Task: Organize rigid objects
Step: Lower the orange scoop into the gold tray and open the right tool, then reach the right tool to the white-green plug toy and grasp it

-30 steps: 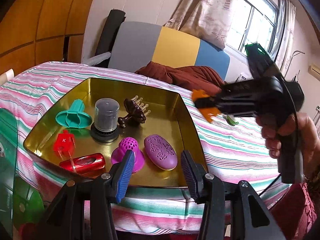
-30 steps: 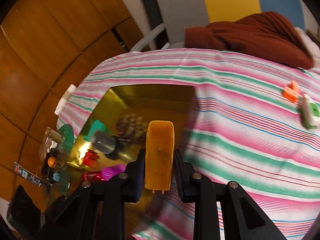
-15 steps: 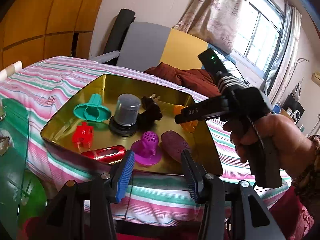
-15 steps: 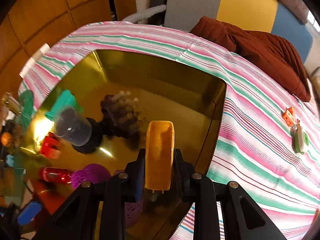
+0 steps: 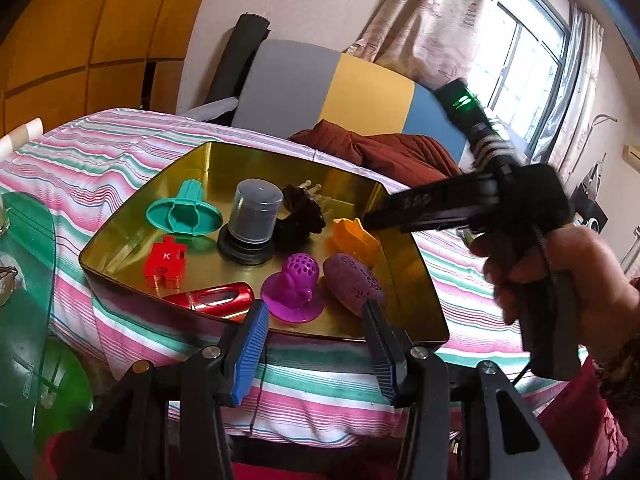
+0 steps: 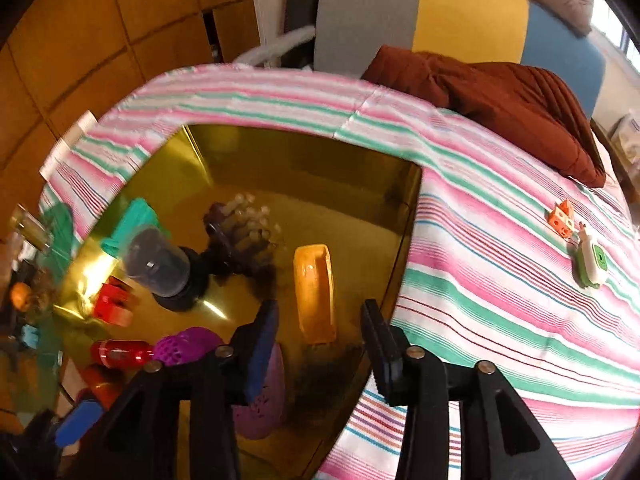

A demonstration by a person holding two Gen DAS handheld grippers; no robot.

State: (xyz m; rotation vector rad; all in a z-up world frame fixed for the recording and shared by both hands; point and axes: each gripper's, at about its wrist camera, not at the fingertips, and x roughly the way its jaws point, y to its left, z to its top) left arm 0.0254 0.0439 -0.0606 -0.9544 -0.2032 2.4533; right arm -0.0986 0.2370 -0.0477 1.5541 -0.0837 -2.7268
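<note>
A gold tray [image 5: 280,156] on the striped cloth holds a teal piece [image 5: 184,214], a grey canister [image 5: 252,220], a dark brown pronged piece [image 5: 300,216], a red block [image 5: 166,262], a red metallic cylinder [image 5: 212,300], a magenta perforated piece [image 5: 296,284] and a purple oval [image 5: 352,280]. An orange piece [image 6: 314,292] lies on the tray floor near the right wall. My right gripper [image 6: 318,328] hovers over it, jaws opening, pads clear of both its sides. My left gripper [image 5: 316,332] is open and empty at the tray's front edge.
On the striped cloth [image 6: 500,300] right of the tray lie a small orange block [image 6: 562,218] and a white-and-green item [image 6: 592,260]. A brown cloth [image 6: 500,92] is bunched at the far edge before a grey, yellow and blue chair back. A green glass table [image 5: 24,280] stands left.
My right gripper carried the orange piece from over the cloth to above the tray, then its jaws parted and the piece now lies on the tray floor. The left gripper barely moved.
</note>
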